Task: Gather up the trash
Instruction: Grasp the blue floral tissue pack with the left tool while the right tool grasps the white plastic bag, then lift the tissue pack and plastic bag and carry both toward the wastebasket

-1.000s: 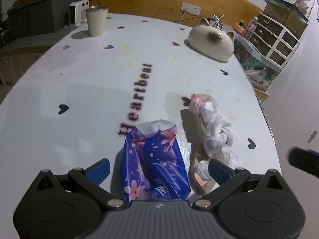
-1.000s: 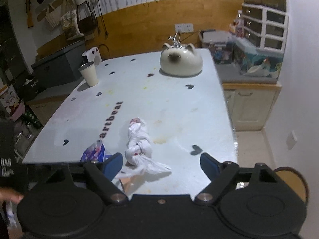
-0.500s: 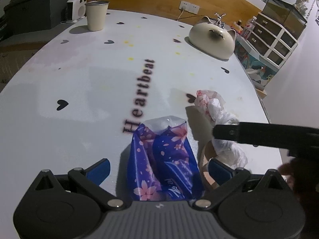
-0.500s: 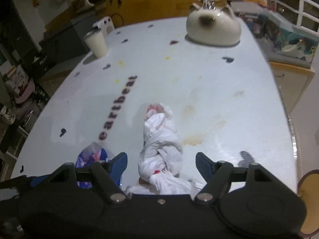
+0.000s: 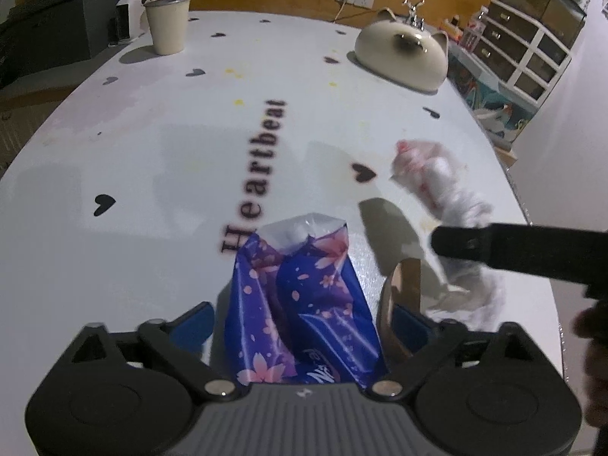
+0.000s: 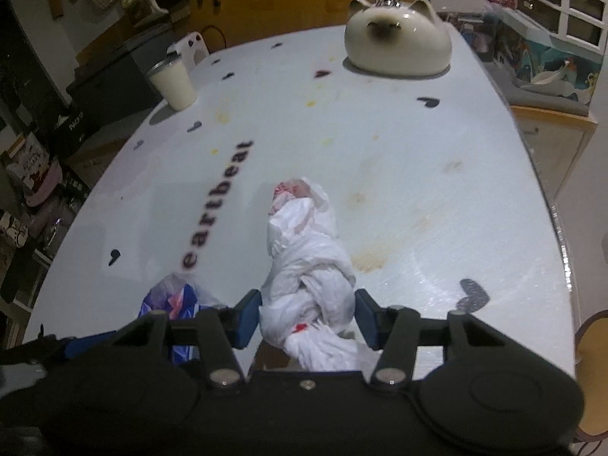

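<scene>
A purple flowered tissue pack [image 5: 300, 304] lies on the white table between the blue pads of my left gripper [image 5: 304, 323], which is open around it. A brown cardboard ring [image 5: 399, 304] stands by its right pad. A knotted white plastic bag [image 6: 307, 266] lies on the table between the pads of my right gripper [image 6: 307, 315], whose jaws stand close on both sides of it. The bag [image 5: 444, 197] and the right gripper's arm [image 5: 513, 243] also show in the left wrist view. The tissue pack [image 6: 174, 300] shows left of the right gripper.
A cream cup [image 5: 167, 22] stands at the far left of the table [image 5: 152, 152]. A cat-shaped ceramic pot [image 5: 402, 57] sits at the far right. A drawer unit [image 5: 532, 49] stands beyond the right edge. The table's right edge is close to the bag.
My right gripper has come forward and down over the white bag and its jaws have narrowed around it. My left gripper has moved slightly closer around the tissue pack.
</scene>
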`<move>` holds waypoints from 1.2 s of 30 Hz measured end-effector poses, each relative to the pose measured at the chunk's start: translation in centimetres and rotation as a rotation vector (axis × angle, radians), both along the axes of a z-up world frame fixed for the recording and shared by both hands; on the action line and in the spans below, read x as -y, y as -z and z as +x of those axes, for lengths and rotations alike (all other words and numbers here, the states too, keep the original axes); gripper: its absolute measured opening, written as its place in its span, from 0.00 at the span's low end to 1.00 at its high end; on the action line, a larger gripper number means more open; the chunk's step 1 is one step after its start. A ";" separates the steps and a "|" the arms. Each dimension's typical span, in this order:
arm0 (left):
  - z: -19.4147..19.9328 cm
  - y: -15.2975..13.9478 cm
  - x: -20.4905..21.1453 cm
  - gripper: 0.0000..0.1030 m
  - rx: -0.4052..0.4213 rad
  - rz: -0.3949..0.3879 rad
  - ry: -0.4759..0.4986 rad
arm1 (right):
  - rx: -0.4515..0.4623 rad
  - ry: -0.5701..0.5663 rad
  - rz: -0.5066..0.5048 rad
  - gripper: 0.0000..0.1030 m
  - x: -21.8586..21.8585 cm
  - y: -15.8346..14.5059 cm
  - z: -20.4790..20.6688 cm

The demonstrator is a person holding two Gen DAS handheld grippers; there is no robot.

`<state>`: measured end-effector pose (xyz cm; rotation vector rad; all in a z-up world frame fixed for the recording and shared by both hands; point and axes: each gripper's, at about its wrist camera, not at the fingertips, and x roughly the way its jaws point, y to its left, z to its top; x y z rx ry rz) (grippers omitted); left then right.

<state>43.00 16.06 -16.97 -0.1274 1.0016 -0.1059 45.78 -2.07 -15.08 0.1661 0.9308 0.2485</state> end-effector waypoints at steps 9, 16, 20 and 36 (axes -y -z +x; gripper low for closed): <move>-0.3 0.3 0.3 0.63 -0.010 0.028 0.003 | 0.025 0.044 -0.035 0.52 1.5 -0.8 -2.4; -1.7 -0.4 -0.5 0.43 0.005 -0.006 0.003 | 0.012 0.045 -0.051 0.52 1.6 -0.5 -3.9; -3.2 -1.5 -0.6 0.41 0.031 -0.012 0.008 | 0.015 0.033 -0.059 0.51 1.3 -0.8 -5.2; -12.0 -7.2 -3.5 0.40 0.160 -0.021 -0.055 | 0.102 0.055 -0.090 0.51 1.8 -4.4 -12.9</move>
